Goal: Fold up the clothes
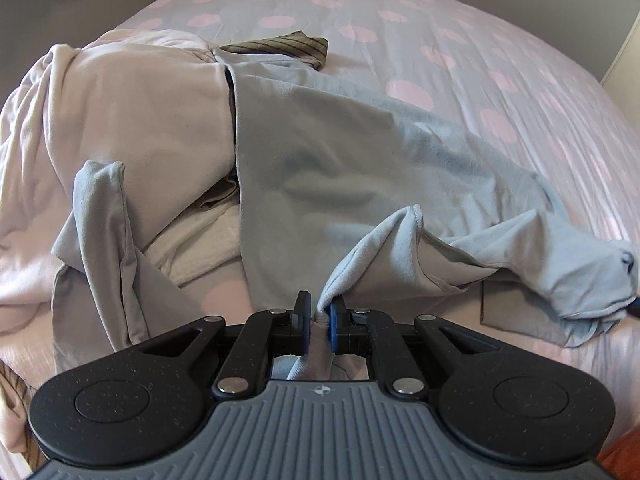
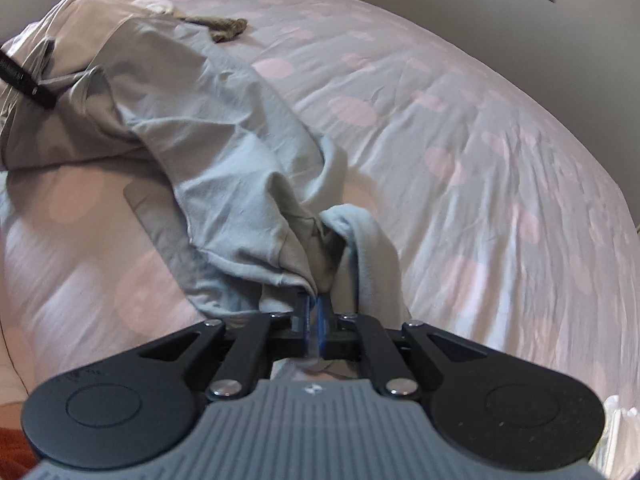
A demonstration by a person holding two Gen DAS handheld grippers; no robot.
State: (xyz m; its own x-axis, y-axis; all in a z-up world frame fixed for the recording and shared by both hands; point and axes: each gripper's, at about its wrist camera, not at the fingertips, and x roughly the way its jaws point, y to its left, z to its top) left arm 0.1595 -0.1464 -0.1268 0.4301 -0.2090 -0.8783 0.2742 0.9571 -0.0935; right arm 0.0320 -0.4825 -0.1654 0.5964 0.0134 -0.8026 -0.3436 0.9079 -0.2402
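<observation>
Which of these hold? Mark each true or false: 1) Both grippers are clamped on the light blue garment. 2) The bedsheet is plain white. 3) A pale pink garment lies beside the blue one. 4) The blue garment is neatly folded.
1) True: the left gripper and right gripper each pinch the light blue garment.
2) False: the bedsheet has pink dots.
3) True: the pale pink garment lies beside it, touching.
4) False: it lies spread and rumpled.
</observation>
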